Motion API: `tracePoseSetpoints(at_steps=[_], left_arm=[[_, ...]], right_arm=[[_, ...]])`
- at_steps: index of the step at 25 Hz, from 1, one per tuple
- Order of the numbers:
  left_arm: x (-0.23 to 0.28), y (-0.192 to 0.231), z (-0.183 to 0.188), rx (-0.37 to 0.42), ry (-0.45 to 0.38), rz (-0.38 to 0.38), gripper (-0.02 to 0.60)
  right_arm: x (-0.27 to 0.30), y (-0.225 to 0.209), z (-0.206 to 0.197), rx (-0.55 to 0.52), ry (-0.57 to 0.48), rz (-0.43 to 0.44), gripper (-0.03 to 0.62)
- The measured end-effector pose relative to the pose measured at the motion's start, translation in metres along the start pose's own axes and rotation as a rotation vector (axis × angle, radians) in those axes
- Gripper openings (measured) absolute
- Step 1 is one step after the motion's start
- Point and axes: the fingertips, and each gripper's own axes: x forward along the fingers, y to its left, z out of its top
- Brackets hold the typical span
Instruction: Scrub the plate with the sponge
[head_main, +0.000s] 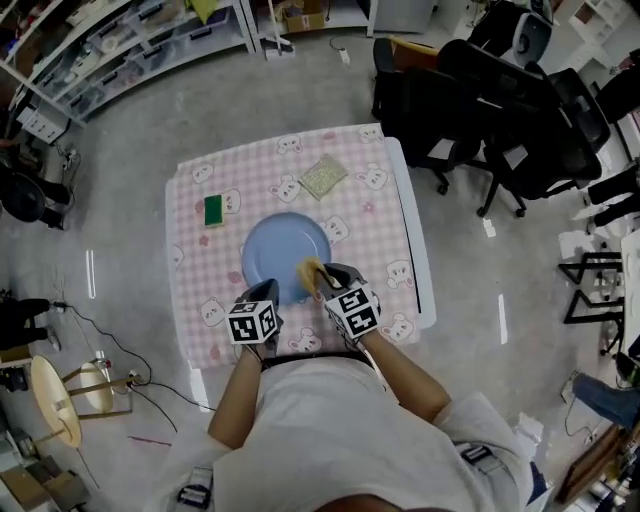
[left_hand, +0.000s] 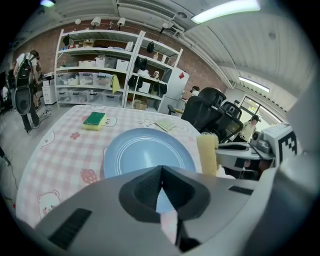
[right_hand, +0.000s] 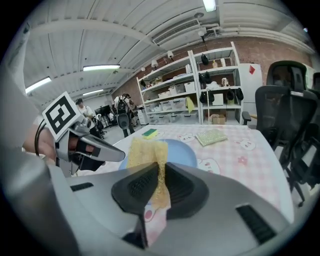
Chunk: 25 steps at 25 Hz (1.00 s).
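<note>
While the round blue plate (head_main: 280, 245) lay flat,
left gripper (left_hand: 161, 175): jaws shut together
right gripper (right_hand: 160, 175): squeezed thin yellow sponge (right_hand: 144, 150)

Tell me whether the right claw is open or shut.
Shut on the yellow sponge: pads of the right claw squeeze it thin between them.

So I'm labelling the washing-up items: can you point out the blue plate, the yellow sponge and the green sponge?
blue plate (head_main: 280, 250): head view, bare centre of its face.
yellow sponge (right_hand: 145, 152): right gripper view, its exposed upper face.
green sponge (head_main: 213, 210): head view, middle of its top.
</note>
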Motion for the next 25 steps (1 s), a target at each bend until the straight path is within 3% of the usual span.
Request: tracePoseSetpoints(at_steps=[6, 11, 16, 25], left_arm=[[0.004, -0.014, 0.019, 0.056, -0.007, -0.077, 0.012], [-0.017, -0.018, 0.049, 0.092, -0.088, -0.136, 0.012], [-0.052, -0.010, 0.081, 0.116, -0.226, -0.142, 0.012], [-0.132, -0.034, 0.176, 0.266, -0.514, -0.184, 0.012]], right_arm=[[-0.003, 0.001, 0.016, 0.006, -0.037, -0.054, 0.045], [-0.005, 0.014, 0.036, 0.013, -0.080, -0.116, 0.044], [-0.028, 0.026, 0.075, 0.012, -0.219, -0.170, 0.044], [-0.086, 0.033, 0.182, -0.057, -0.471, -0.257, 0.044]])
